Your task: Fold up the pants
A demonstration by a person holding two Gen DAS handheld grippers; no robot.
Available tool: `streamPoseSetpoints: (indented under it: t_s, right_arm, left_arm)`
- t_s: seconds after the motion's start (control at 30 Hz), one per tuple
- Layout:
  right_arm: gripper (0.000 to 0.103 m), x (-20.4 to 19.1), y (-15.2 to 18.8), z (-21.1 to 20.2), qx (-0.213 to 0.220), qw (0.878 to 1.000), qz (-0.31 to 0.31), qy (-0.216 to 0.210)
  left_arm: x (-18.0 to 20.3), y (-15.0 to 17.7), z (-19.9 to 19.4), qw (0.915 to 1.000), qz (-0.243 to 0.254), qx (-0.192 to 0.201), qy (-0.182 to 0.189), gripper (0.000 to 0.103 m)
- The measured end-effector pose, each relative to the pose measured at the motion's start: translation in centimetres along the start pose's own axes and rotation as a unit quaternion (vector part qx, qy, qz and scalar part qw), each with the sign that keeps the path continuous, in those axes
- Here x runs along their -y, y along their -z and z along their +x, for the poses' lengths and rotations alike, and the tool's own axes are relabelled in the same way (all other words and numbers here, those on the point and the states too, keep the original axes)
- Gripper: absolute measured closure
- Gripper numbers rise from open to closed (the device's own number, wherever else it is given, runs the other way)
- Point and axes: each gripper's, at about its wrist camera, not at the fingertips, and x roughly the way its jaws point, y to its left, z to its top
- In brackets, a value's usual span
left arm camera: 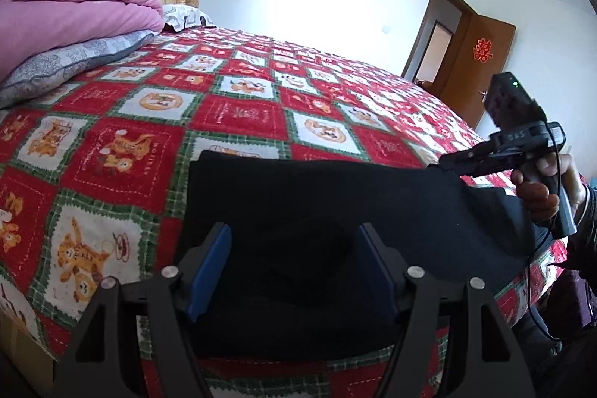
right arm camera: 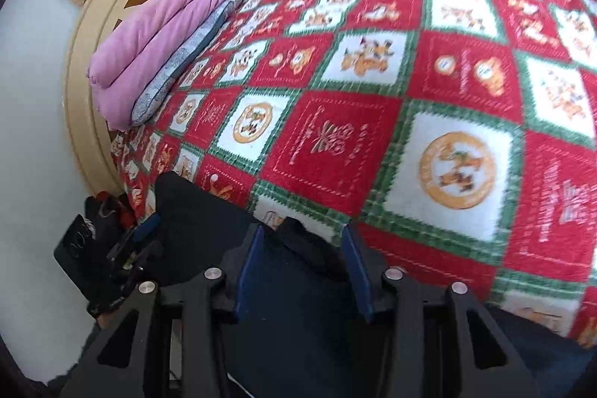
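Two grippers over one bed [left arm camera: 238, 99], covered edge to edge in red, white and green checked blanket [right arm camera: 429, 81] with orange cartoon tigers. Cream round headboard [right arm camera: 86, 69] at far end. Folded pink quilt [left arm camera: 74, 2] stacked on grey patterned pillow [left arm camera: 67, 62] against headboard; second patterned pillow [left arm camera: 184, 15] further along. Brown door [left arm camera: 481, 69] standing ajar on far wall, red paper emblem [left arm camera: 482, 50] stuck on it.

Black pants [left arm camera: 317, 204] lying near bed's front edge, partly folded, dark mass spread on blanket between both tools; far edge straight, right corner lifted off blanket toward right gripper. Fabric detail mostly lost in black, folds hard to read.

Left gripper [left arm camera: 294, 271] low over pants, blue-padded fingers [left arm camera: 211, 271] spread wide apart, dark cloth filling gap and lying under them; not pinching, pads clear of any clamped fold as far as visible. Seen also in right wrist view at lower left, tips [right arm camera: 147, 226] against pants' edge.

Right gripper [right arm camera: 304, 271] also with fingers parted, blue pads [right arm camera: 248, 271] standing well apart, bunched black cloth humped between them and dark fabric beneath. In left wrist view same tool at right edge, tips at raised pants corner [left arm camera: 453, 170]; whether cloth is nipped there, cannot tell from that angle. Right hand [left arm camera: 541, 189] wrapped round handle, black cable [left arm camera: 537, 271] hanging down from it.
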Motion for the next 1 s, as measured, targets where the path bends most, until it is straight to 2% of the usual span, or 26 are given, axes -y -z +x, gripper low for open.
streamPoseSetpoints:
  t_s: [0.13, 0.2, 0.33, 0.4, 0.47, 0.53, 0.6, 0.63, 0.7, 0.77, 0.9, 1.0]
  right_arm:
    - [0.095, 0.1, -0.1, 1.0, -0.014, 1.000, 0.014, -0.013]
    - [0.097, 0.4, -0.2, 0.7, 0.002, 0.999, 0.032, -0.019]
    - [0.099, 1.1, -0.3, -1.9, 0.063, 0.995, 0.064, -0.048]
    - [0.099, 0.6, -0.4, -2.5, 0.079, 0.994, 0.059, -0.040]
    - [0.099, 0.6, -0.7, -2.2, 0.087, 0.994, 0.063, -0.031]
    - [0.099, 1.5, -1.0, -0.9, 0.067, 0.994, 0.083, -0.016]
    - [0.098, 2.0, -1.0, 1.0, 0.034, 0.996, 0.077, 0.012]
    - [0.097, 1.9, -0.8, 1.4, 0.030, 0.997, 0.064, 0.019]
    - [0.087, 1.5, -0.4, 0.6, 0.042, 0.998, 0.047, 0.028]
    - [0.059, 0.7, 0.1, -1.1, 0.062, 0.996, 0.024, 0.054]
    - [0.058, -2.2, 3.0, -4.8, 0.115, 0.984, -0.063, 0.119]
    - [0.058, -4.9, 6.2, -5.1, 0.120, 0.976, -0.126, 0.129]
  left_arm:
    - [0.3, 0.2, 0.1, 0.9999, 0.013, 0.006, -0.004, 0.030]
    - [0.4, 0.3, 0.1, 0.9998, 0.018, 0.008, -0.008, 0.030]
    - [0.3, 0.3, 0.1, 0.9997, 0.013, 0.015, -0.011, 0.030]
    - [0.3, 0.4, 0.1, 0.9997, 0.014, 0.016, -0.013, 0.030]
    - [0.4, 0.5, 0.3, 0.9995, 0.021, 0.018, -0.016, 0.030]
    - [0.7, 0.8, 0.4, 0.9986, 0.044, 0.020, -0.021, 0.028]
    - [1.0, 1.0, 0.3, 0.9976, 0.060, 0.020, -0.029, 0.028]
    - [1.1, 1.0, 0.3, 0.9974, 0.062, 0.020, -0.030, 0.028]
    - [1.0, 0.9, 0.1, 0.9977, 0.059, 0.020, -0.026, 0.028]
    - [0.6, 0.9, 0.0, 0.9980, 0.057, 0.019, -0.019, 0.028]
    - [0.6, 1.4, -0.4, 0.9970, 0.072, 0.026, -0.015, 0.028]
    - [0.8, 1.6, -0.8, 0.9964, 0.079, 0.028, -0.018, 0.027]
